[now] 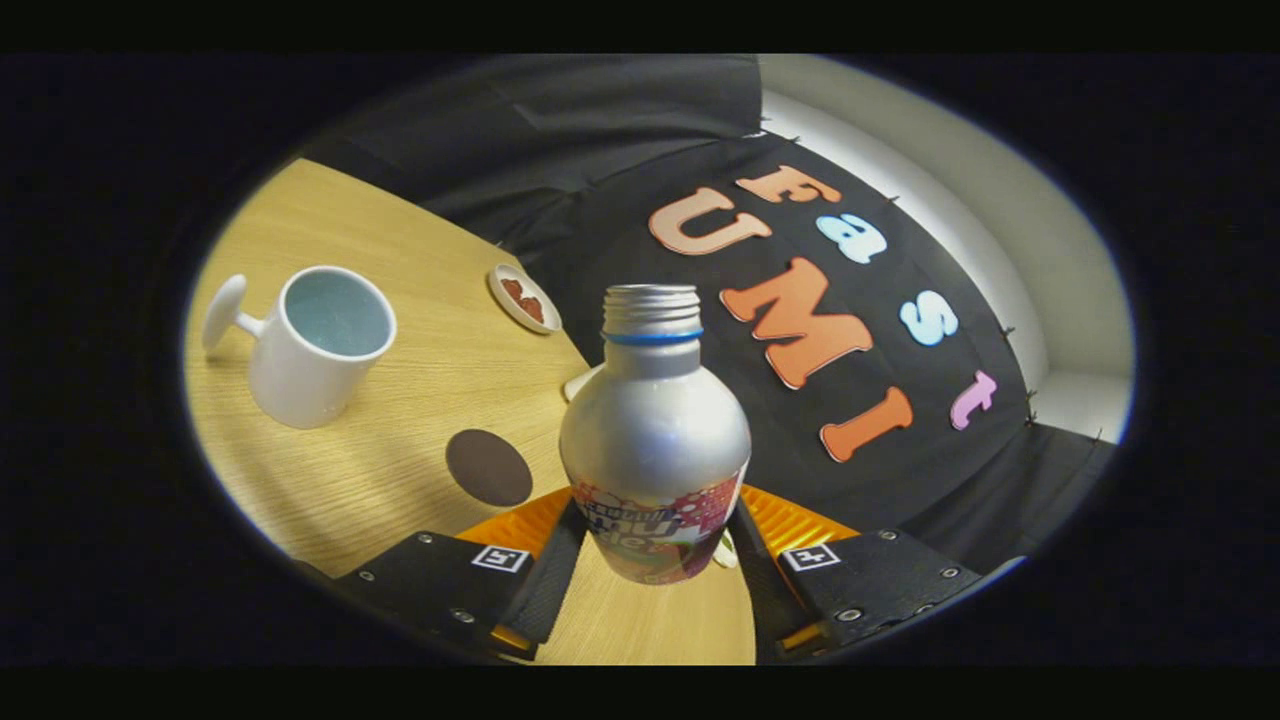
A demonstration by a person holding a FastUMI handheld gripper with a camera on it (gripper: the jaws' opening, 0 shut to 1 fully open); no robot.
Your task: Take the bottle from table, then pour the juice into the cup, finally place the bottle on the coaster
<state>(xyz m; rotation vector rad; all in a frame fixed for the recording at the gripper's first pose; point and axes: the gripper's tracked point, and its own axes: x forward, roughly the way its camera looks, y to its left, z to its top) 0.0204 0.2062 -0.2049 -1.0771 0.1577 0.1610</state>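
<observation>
A silver aluminium bottle (655, 440) with a blue neck ring, an uncapped threaded mouth and a colourful label is held between my fingers, lifted off the table. My gripper (655, 545) is shut on its lower body, one finger on each side. The view is tilted. A white cup (318, 345) with a handle and a pale blue inside stands on the wooden table (420, 260), beyond the fingers and to the left. A round dark brown coaster (488, 467) lies flat on the table just left of the bottle, between it and the cup.
A small white dish (524, 298) with reddish pieces sits farther back, near the table's edge. A small white object (580, 383) peeks out behind the bottle's left shoulder. The black cloth wall hangs behind the table.
</observation>
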